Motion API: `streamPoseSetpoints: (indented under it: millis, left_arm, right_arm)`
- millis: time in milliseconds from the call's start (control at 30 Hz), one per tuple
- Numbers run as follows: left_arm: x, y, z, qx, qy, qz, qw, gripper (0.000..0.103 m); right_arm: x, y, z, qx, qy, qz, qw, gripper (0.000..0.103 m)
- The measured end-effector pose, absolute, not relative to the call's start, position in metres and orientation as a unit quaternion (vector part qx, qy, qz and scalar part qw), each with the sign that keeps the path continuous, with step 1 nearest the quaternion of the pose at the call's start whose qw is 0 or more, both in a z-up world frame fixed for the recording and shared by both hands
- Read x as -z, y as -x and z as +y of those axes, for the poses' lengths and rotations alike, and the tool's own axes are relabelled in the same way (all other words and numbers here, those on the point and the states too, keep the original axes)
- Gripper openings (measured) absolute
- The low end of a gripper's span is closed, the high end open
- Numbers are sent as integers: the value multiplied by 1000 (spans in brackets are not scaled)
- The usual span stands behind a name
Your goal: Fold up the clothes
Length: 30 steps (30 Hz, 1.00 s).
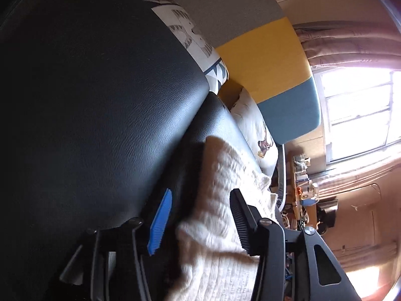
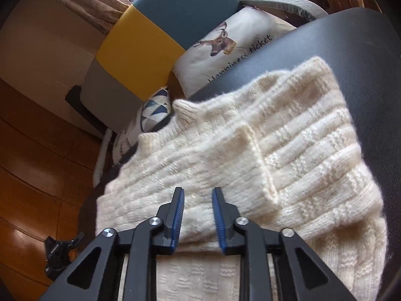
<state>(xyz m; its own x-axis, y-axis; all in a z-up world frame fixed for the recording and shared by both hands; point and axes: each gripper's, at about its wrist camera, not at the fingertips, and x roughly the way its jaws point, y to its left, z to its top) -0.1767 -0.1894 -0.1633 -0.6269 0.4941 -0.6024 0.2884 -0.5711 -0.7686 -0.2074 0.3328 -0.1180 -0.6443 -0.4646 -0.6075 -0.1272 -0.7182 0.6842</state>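
A cream knitted sweater [image 2: 263, 150] lies partly folded on a black leather seat [image 2: 351, 50], one sleeve laid across its body. My right gripper [image 2: 198, 195] hovers over the sweater's near edge, its jaws a little apart, with knit lying between the blue pads [image 2: 178, 215]. In the left wrist view the sweater [image 1: 225, 200] runs between the fingers of my left gripper [image 1: 200, 198], which is wide open around the fabric, tilted against the black seat [image 1: 100, 100].
Printed cushions [image 2: 225, 50] and a grey, yellow and teal chair back [image 2: 150, 37] stand behind the seat. A wooden floor [image 2: 30, 175] lies to the left with a black clamp [image 2: 57, 253] on it. A window [image 1: 363, 107] and cluttered table [image 1: 303, 188] are at right.
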Motion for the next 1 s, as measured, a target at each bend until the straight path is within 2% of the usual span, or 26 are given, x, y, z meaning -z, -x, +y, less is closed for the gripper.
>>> streamPoseSetpoints:
  millis: [133, 333, 500, 600, 633, 667, 700, 733, 900, 967, 1000]
  left_arm:
    - [172, 215, -182, -773, 453, -438, 79, 49]
    - [173, 241, -177, -774, 451, -430, 109, 51]
    - [172, 255, -168, -777, 448, -421, 135, 52]
    - [163, 254, -159, -793, 443, -394, 139, 48]
    - [159, 253, -155, -808, 441, -367, 134, 31]
    - [155, 253, -149, -824, 438, -336, 128, 21]
    - [150, 251, -144, -836, 432, -314, 127, 13]
    - [145, 248, -139, -846, 423, -297, 127, 13]
    - [124, 244, -116, -883, 398, -211, 133, 13]
    - [128, 250, -118, -871, 419, -218, 135, 23]
    - [132, 252, -124, -864, 429, -229, 130, 37]
  right_arm:
    - [113, 215, 369, 816, -397, -410, 95, 25]
    - [149, 231, 397, 774, -440, -447, 88, 29]
    - [159, 239, 382, 764, -457, -438, 127, 29]
    - [149, 242, 364, 794, -473, -360, 122, 29]
    - [145, 243, 358, 805, -478, -332, 119, 28]
    - [139, 243, 350, 818, -481, -295, 109, 20]
    - [134, 242, 343, 829, -483, -264, 101, 16]
    - [130, 240, 335, 837, -484, -236, 95, 7]
    - [92, 227, 309, 889, -443, -104, 57, 6]
    - [95, 228, 312, 889, -450, -75, 25, 6]
    - [103, 229, 315, 884, -461, -74, 16, 6]
